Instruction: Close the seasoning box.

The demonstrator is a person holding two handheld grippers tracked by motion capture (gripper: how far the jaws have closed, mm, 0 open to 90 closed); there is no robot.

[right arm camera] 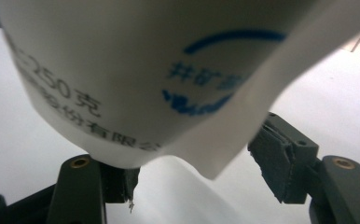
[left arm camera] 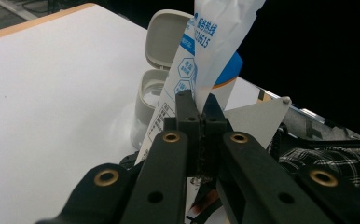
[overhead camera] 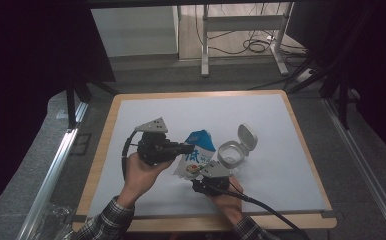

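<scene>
We found the blue and white pouch (overhead camera: pixel 197 152) held up off the desk (overhead camera: pixel 281 165), standing roughly upright between the two claws. The left claw (overhead camera: pixel 190 148) had its jaws pressed together on a side seam of the pouch; in the left gripper view the flat film (left arm camera: pixel 201 60) rose straight up out of the closed jaw tips, so the pouch's long axis ran up and away from that claw. The right claw (overhead camera: pixel 201 176) sat beneath the pouch's lower end. In the right gripper view its jaws stood well apart, with the bottom of the pouch (right arm camera: pixel 145 79) hanging just above and between them; the left-hand jaw seemed to touch the film, though we could not be sure from that close, blurred look, and we saw no grip there.

Just beyond the pouch from the left claw, and just ahead of the right claw, stood the clear jar (overhead camera: pixel 231 154) with its flip lid (overhead camera: pixel 247 137) swung open and tilted back. In the left gripper view the jar (left arm camera: pixel 145 107) stood partly behind the pouch, its mouth lower than the pouch's top.

We judged that the coming move turned on this: the pouch hung upright just beside the open jar, so its top would have to tip toward the jar mouth. The right claw was the nearer one to the jar, and it would need to close on the pouch's bottom before any tilting.
</scene>
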